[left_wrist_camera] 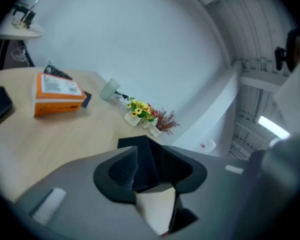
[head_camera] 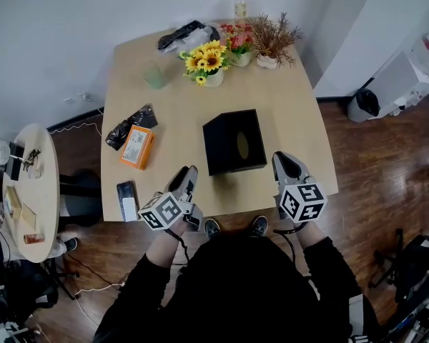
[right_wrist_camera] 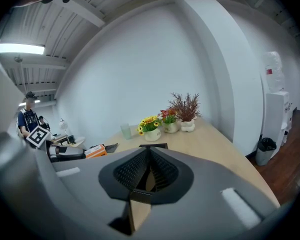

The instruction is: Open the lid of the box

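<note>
Black all over, as to the box (head_camera: 233,141). Sits flat on the pale wooden table (head_camera: 179,113), toward the near edge and a little right of middle, lid down, with an oval slot in the top face. Flanked at its near corners by the left gripper (head_camera: 188,182) and the right gripper (head_camera: 284,164), both pointing away from the person toward the far side of the table.

For the left gripper: jaws together, nothing between them, tips just beside the box's near left corner, with no touch that can be made out. Looks past its own jaws straight at the box close ahead.

For the right gripper: jaws closed pad to pad, empty, just beside the box's near right corner, apart from it as far as can be told.

Elsewhere on the table: an orange packet (head_camera: 137,146) left of the box and well apart from it, right against a crumpled black bag (head_camera: 131,126); a dark flat device (head_camera: 127,199) at the near left edge; a pale green cup (head_camera: 155,76) further back; sunflowers (head_camera: 206,61) in a white pot, red flowers (head_camera: 237,40) and a dried brown plant (head_camera: 273,40) along the far side; a second black bag (head_camera: 182,34) at the far edge.

Off to the left, a small round side table (head_camera: 36,156) with small items on it.
</note>
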A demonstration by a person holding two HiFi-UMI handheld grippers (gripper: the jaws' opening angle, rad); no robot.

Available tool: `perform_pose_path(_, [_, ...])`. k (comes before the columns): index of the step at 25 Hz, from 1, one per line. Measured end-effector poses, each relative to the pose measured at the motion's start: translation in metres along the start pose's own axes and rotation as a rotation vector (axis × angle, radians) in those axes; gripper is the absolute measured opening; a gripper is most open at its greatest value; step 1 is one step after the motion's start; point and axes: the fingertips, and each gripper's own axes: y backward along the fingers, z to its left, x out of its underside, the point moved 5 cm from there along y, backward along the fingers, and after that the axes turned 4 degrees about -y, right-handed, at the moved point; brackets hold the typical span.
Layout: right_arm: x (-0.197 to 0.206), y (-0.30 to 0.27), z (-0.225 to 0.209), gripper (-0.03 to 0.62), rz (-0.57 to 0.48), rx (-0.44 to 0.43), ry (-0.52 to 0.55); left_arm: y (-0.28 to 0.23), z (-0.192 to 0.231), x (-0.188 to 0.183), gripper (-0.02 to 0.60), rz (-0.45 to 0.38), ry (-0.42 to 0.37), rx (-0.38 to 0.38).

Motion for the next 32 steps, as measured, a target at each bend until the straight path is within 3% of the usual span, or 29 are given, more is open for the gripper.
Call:
perform_pose_path(7, [-0.022, 0.007, 0.022, 0.021, -0.061, -0.041, 0.052, -0.002, -0.077, -0.056, 0.13, -0.087, -0.393, 0.081])
perform_pose_path(12, [-0.039, 0.016, 0.038, 0.021, -0.113, -0.072, 0.122, 0.004, -0.111, -0.058, 0.13, -0.107, -0.695, 0.087])
perform_pose_path(18, [-0.054, 0.024, 0.055, 0.021, -0.161, -0.104, 0.205, 0.01, -0.141, -0.054, 0.13, -0.133, -0.947, 0.113])
perform_pose_path(23, [-0.063, 0.037, 0.068, 0.02, -0.202, -0.141, 0.271, 0.021, -0.154, -0.049, 0.13, -0.147, -0.995, 0.149])
perform_pose_path(32, [-0.066, 0.057, 0.061, 0.02, -0.24, -0.139, 0.285, 0.036, -0.137, -0.039, 0.13, -0.11, -0.915, 0.111])
